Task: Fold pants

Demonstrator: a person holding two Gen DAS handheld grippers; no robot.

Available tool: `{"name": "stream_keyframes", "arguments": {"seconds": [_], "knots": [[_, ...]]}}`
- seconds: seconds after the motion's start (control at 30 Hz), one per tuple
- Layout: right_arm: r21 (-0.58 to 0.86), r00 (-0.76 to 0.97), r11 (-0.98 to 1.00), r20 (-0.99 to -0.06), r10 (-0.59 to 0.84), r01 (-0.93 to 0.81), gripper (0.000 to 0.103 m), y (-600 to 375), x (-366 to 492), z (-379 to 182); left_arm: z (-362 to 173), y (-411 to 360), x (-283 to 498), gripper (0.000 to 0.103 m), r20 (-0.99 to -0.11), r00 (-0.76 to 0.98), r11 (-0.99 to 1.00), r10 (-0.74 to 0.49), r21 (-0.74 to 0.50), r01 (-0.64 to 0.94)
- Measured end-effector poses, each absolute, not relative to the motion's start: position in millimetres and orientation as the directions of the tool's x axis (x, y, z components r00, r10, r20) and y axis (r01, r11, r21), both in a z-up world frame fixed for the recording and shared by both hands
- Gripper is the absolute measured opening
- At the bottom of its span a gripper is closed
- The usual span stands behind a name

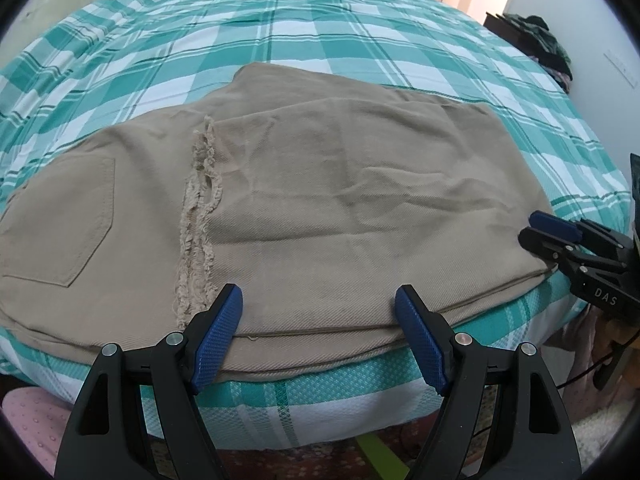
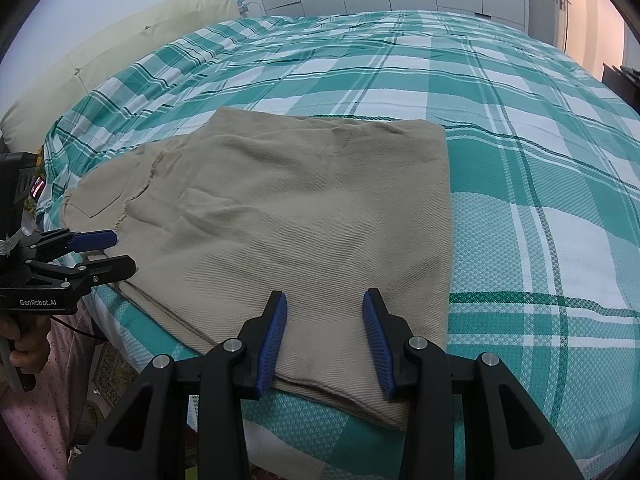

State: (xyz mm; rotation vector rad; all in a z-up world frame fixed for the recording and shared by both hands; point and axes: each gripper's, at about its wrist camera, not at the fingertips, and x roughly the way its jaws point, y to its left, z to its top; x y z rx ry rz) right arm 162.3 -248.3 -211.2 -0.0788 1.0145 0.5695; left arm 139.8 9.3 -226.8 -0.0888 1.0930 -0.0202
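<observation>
Jaws wide on the left gripper (image 1: 318,312), holding nothing, at the near edge of the tan pants (image 1: 320,200). Right gripper (image 2: 324,320) gapes too, empty, near the folded corner. Pants lie folded once on the plaid bedspread (image 2: 520,160). Best pinch all layers evenly, I'd say, for fold 2.

Green-and-white plaid bed (image 2: 520,160), folded tan pants (image 2: 304,216) flat near its edge

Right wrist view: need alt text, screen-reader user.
Partly folded tan pants lie on a bed with a teal-and-white plaid cover, the frayed hems folded back toward the back pocket. The right claw is open over the near edge; the left claw, also open, is at the pants' left edge.
</observation>
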Motion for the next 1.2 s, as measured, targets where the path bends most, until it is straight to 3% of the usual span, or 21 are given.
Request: {"name": "stream_keyframes", "arguments": {"seconds": [1.2], "knots": [[0.187, 0.406, 0.861, -0.821, 0.401, -0.473, 0.040, -249.9, 163.8, -210.9, -204.5, 19.8, 106.1, 0.084, -0.884, 0.462, 0.995, -0.062, -0.088, -0.035]]}}
